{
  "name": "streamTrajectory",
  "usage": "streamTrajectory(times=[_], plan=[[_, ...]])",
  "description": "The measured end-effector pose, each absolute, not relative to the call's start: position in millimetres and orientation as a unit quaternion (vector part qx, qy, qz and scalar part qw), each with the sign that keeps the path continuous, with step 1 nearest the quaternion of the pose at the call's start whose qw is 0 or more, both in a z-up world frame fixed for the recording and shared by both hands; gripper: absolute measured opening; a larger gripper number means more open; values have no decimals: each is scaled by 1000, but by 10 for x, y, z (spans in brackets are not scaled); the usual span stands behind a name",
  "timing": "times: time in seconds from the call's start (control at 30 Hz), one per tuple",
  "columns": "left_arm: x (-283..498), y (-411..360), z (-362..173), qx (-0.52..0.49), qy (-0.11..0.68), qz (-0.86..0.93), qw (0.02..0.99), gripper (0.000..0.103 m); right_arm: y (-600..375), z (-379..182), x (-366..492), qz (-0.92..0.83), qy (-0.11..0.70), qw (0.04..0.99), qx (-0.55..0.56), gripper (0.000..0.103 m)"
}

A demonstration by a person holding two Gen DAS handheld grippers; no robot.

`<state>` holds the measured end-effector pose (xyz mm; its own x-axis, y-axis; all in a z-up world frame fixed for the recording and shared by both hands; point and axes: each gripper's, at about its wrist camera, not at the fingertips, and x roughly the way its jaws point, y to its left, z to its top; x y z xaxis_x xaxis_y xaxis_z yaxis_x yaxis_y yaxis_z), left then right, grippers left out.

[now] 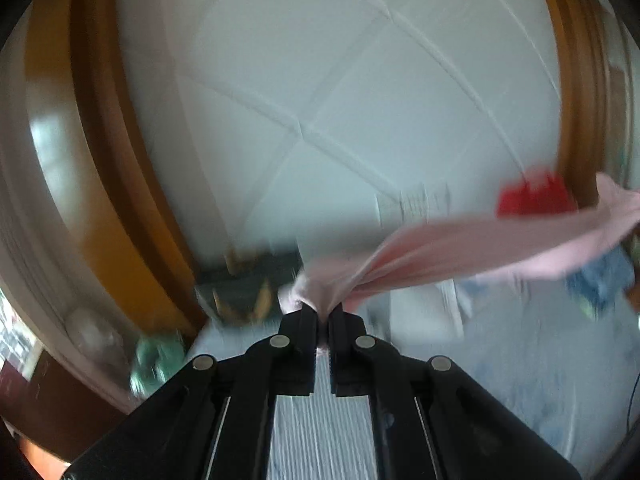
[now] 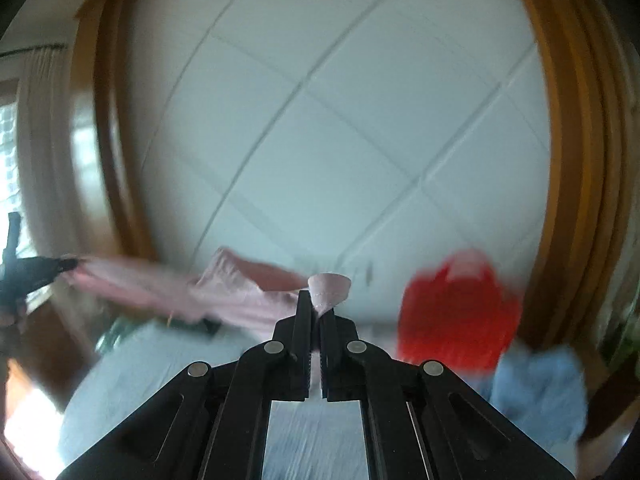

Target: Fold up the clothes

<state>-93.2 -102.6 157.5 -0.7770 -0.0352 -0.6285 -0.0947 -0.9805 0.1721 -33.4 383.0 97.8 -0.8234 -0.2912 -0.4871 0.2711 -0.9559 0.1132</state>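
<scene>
Left gripper (image 1: 324, 312) and right gripper (image 2: 316, 312) each pinch the pink garment (image 1: 480, 244), stretched in the air above the bed (image 1: 540, 360). Only the right view shows the left gripper from outside; red cloth (image 2: 456, 316) and blue cloth (image 2: 540, 392) lie on the bed's far right side.

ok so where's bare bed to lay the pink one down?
Free: the pale blue bedspread just ahead of and below the right tongs, left of the red garment. In the left wrist view, bare spread also lies right of the left tongs. Crowded: far right, where red and the blue garment pile up. The pink garment hangs stretched between both tongs. Frames are blurred.
</scene>
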Motion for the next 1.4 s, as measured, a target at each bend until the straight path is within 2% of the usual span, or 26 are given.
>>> streamTrajectory(times=[0.03, 0.13, 0.27, 0.4, 0.5, 0.7, 0.87, 1.0, 1.03, 1.07, 1.1, 1.13, 1.17, 1.2, 1.3, 1.33, 1.37, 1.4], plan=[[-815, -1043, 1198, -366, 101, 925, 22, 4, 3809, 849, -208, -951, -13, 151, 271, 3], [-526, -1101, 198, -460, 92, 882, 41, 4, 3821, -94, 161, -913, -36, 172, 368, 3], [-112, -1174, -878, -559, 63, 826, 41, 4, 3804, -1129, 560, -858, -72, 180, 476, 3], [241, -1232, -1612, -629, 60, 775, 30, 4, 3855, -1792, 911, -810, -100, 181, 549, 3], [369, -1216, -1869, -647, 65, 759, 28, 4, 3878, -1953, 996, -794, -96, 176, 573, 3], [411, -1159, -1895, -646, 74, 759, 32, 4, 3925, -2252, 1154, -764, -86, 167, 617, 3], [409, -1221, -1820, -657, 48, 751, 42, 6, 3924, -2376, 1299, -738, -73, 156, 653, 5], [428, -1270, -1466, -641, 11, 764, 69, 7, 4021, -2173, 1366, -742, -84, 145, 649, 26], [419, -1278, -1370, -634, 3, 769, 75, 10, 4053, -2098, 1379, -746, -90, 144, 645, 30], [402, -1286, -1288, -628, -4, 774, 80, 18, 4064, -2033, 1334, -753, -97, 142, 636, 34], [331, -1297, -1244, -624, -8, 778, 79, 23, 4074, -1969, 1283, -760, -104, 141, 626, 49], [233, -1311, -1218, -620, -9, 781, 75, 37, 4057, -1952, 1196, -766, -107, 137, 619, 70], [135, -1325, -1192, -616, -11, 784, 71, 48, 4036, -1941, 1105, -771, -110, 133, 613, 80], [47, -1332, -1178, -615, -5, 786, 60, 50, 3994, -1963, 994, -775, -112, 129, 609, 87], [121, -1383, -1224, -615, -15, 787, 39, 51, 3879, -2053, 816, -771, -126, 136, 609, 86], [126, -1401, -1230, -616, -22, 787, 33, 50, 3835, -2084, 767, -769, -130, 140, 610, 82], [122, -1415, -1248, -615, -23, 788, 28, 51, 3804, -2103, 738, -770, -128, 140, 609, 75], [112, -1427, -1272, -614, -21, 789, 24, 51, 3768, -2127, 707, -770, -126, 140, 610, 53]])
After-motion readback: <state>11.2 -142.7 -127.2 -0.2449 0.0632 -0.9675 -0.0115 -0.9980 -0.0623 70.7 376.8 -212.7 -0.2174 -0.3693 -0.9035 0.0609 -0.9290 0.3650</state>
